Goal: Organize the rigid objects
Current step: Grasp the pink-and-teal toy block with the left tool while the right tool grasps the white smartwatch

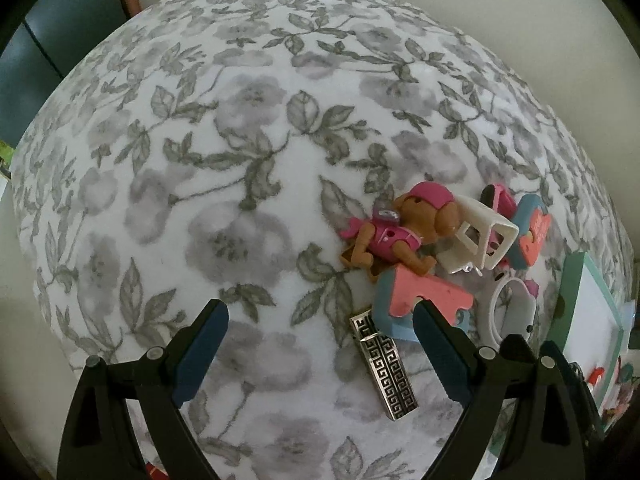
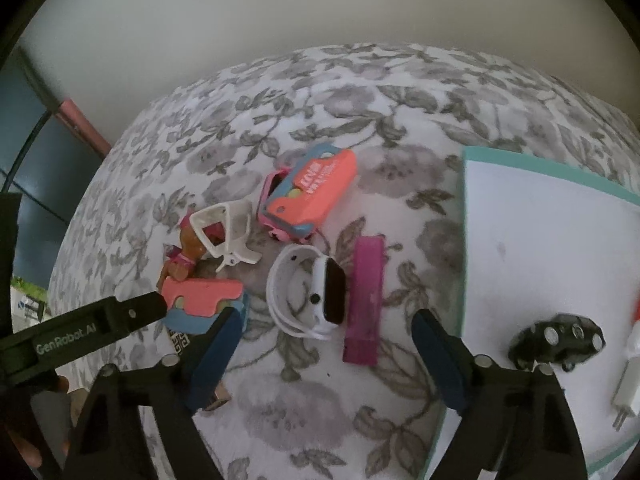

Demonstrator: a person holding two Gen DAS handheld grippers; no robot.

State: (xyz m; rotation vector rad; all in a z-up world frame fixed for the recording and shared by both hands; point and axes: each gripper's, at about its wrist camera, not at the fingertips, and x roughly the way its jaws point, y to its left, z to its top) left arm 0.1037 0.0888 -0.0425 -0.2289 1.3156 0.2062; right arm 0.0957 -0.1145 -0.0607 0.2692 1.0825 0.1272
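A soft floral blanket (image 1: 248, 152) in grey and white covers the bed, with a plain pale wall behind it. Through the left wrist view we see our left tool (image 1: 320, 320) spread wide and holding nothing, hovering over the fleecy print. Just ahead lies a flat silver bar (image 1: 384, 368) with a Greek-key pattern, and past it a jumble: a brown toy dog (image 1: 400, 232) in pink, a white plastic frame (image 1: 480, 236), a coral-and-blue block (image 1: 424, 300).

The right wrist view gives us more. Our right tool (image 2: 324, 328) is also gaping and empty, above a white smartwatch (image 2: 320, 292) with a glossy black face, lying just beside a matte magenta bar (image 2: 364, 300). A coral case (image 2: 316, 196) sits behind them. To the right, a white tray (image 2: 520, 240) with a teal rim carries a small black toy car (image 2: 556, 340) and a white plug (image 2: 628, 384).
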